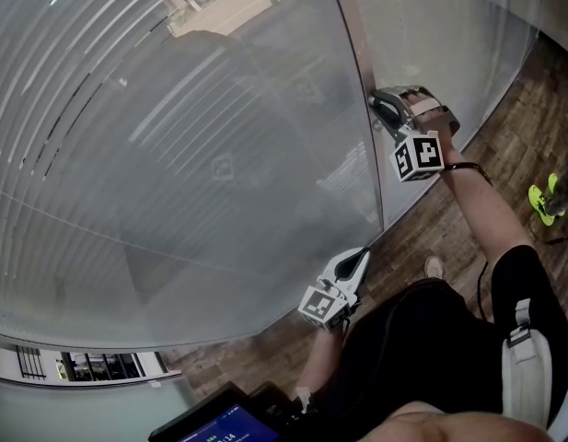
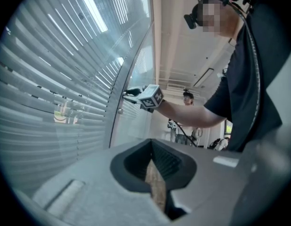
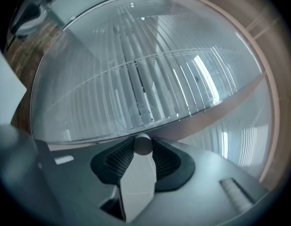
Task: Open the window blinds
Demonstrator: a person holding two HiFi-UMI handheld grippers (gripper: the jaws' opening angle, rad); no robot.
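Slatted blinds (image 1: 173, 136) hang shut behind a glass wall, also seen in the left gripper view (image 2: 51, 79) and the right gripper view (image 3: 150, 84). A thin upright frame post (image 1: 355, 44) divides the glass. My right gripper (image 1: 380, 109) reaches level to this post, and its jaws sit on either side of a small round grey knob (image 3: 143, 144), pads touching it. That gripper (image 2: 128, 92) shows at the post in the left gripper view too. My left gripper (image 1: 362, 258) hangs lower by the glass, jaws together (image 2: 152, 142), holding nothing.
Wood plank floor (image 1: 504, 145) runs along the foot of the glass. Yellow-green shoes (image 1: 544, 201) lie at the right edge. A dark screen (image 1: 219, 422) sits at the bottom. Another person (image 2: 187, 97) stands far down the corridor. A second small fitting (image 2: 119, 110) is on the post.
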